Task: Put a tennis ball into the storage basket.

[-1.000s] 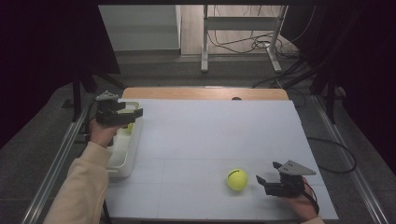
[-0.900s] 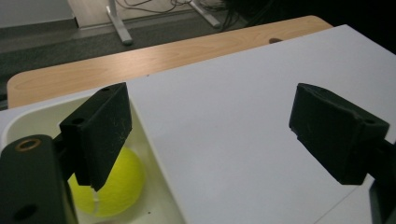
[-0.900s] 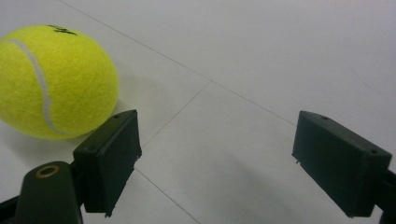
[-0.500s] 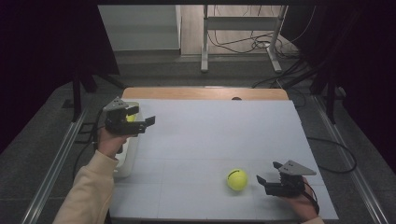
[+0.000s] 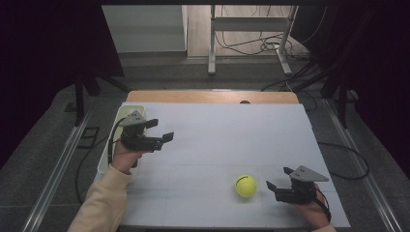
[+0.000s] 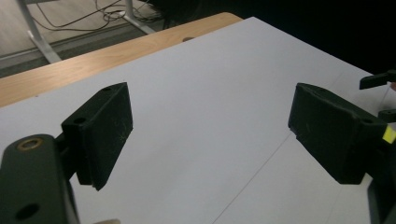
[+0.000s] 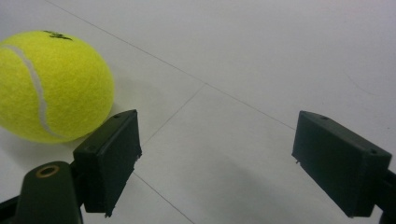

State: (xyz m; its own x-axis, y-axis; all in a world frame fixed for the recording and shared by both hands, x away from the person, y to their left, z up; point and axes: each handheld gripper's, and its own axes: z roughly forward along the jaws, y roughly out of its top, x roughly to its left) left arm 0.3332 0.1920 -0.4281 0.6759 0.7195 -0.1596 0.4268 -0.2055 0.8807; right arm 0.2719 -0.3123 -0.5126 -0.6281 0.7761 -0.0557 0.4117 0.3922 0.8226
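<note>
A yellow tennis ball (image 5: pixel 245 185) lies on the white table sheet (image 5: pixel 227 135) near the front right. My right gripper (image 5: pixel 279 178) rests just right of it with its jaws open toward the ball and nothing between them. In the right gripper view the ball (image 7: pixel 51 86) sits outside the left jaw of the right gripper (image 7: pixel 217 140), close to it. My left gripper (image 5: pixel 162 130) hovers over the table's left side, pointing right, open and empty. In the left gripper view bare sheet lies between the left gripper's (image 6: pixel 210 116) pads.
A white bin (image 5: pixel 110 145) stands along the left edge of the table, just behind my left hand. A wooden strip (image 5: pixel 208 96) runs along the far edge. Dark floor with rails and cables surrounds the table.
My left gripper has moved rightward from above the white bin out over the table sheet. The right gripper and the ball have stayed where they were.
</note>
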